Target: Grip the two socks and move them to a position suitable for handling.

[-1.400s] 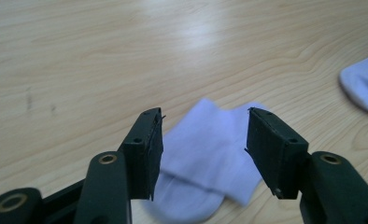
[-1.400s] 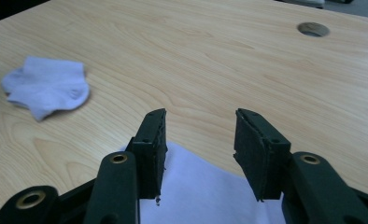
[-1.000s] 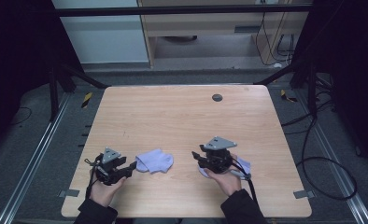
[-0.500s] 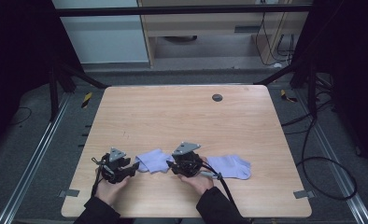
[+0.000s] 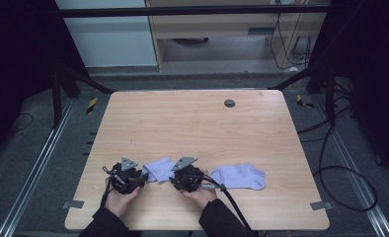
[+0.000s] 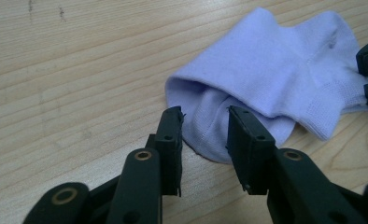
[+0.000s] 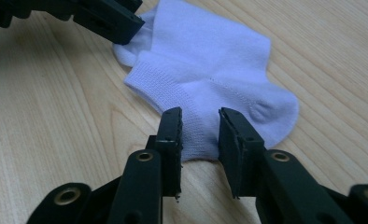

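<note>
High view overhead, far; both gripper views low, close, facing opposite ends of folded sock (image 5: 159, 169)

The table (image 5: 192, 128) is bare wood over its far half and down both sides, so a gripper could sweep there freely; a small dark disc (image 5: 229, 103) near the far edge lies flat with the wood. Near the front edge, a folded sock (image 5: 159, 169) lies between the left gripper (image 5: 144, 176) and right gripper (image 5: 173, 179), which close it in from both sides with little room between them. Each gripper's jaws stand parted at the sock's edge. A second sock (image 5: 239, 176) lies flat just beside the right gripper, under its trailing cable (image 5: 229, 200). Dark frame posts (image 5: 59, 89) stand off the table's corners.
</note>
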`<state>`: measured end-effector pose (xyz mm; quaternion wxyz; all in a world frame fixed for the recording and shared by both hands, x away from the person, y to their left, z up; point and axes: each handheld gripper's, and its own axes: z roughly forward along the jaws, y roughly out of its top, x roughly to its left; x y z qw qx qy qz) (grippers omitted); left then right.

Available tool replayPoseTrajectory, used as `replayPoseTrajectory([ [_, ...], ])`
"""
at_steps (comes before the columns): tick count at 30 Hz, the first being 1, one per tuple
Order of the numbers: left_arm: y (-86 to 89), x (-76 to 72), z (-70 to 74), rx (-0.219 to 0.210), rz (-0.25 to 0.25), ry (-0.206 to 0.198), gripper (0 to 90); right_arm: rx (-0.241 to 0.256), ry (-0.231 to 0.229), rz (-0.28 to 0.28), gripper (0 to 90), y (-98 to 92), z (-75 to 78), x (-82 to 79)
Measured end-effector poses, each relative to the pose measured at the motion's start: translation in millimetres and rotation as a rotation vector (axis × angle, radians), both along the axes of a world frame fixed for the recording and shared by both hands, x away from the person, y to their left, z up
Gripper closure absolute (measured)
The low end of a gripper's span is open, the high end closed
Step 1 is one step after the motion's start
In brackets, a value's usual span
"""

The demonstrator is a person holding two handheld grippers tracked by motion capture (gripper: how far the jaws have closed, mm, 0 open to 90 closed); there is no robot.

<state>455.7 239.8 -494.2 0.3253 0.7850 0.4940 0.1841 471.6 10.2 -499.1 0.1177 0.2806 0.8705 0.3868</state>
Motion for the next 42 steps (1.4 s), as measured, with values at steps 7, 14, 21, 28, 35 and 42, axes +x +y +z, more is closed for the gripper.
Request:
replayPoseTrajectory([
  [7,-4.2,-1.2,-0.1,0.020,-0.005,-0.006,74.0,-0.006,0.031,0.003,84.0,3.5,0.8,0.0],
  [14,-5.4,-2.0,2.2,0.017,-0.025,-0.013,86.3,0.060,0.050,0.004,87.6,-1.4,5.2,-3.3],
  [21,-6.6,-4.0,5.4,0.016,-0.055,-0.014,86.7,0.173,0.035,-0.020,87.9,-10.2,21.9,-5.7],
  [28,-9.1,-7.5,8.4,0.030,-0.104,-0.012,86.8,0.256,0.006,-0.142,87.8,-12.0,32.2,10.9],
  [35,-5.5,-7.1,11.0,0.042,-0.109,-0.019,86.7,0.224,-0.014,-0.280,87.6,-2.2,31.3,40.3],
  [42,-0.8,-4.9,10.5,0.050,-0.096,-0.012,86.2,0.188,-0.026,-0.347,87.1,2.1,25.3,58.0],
])
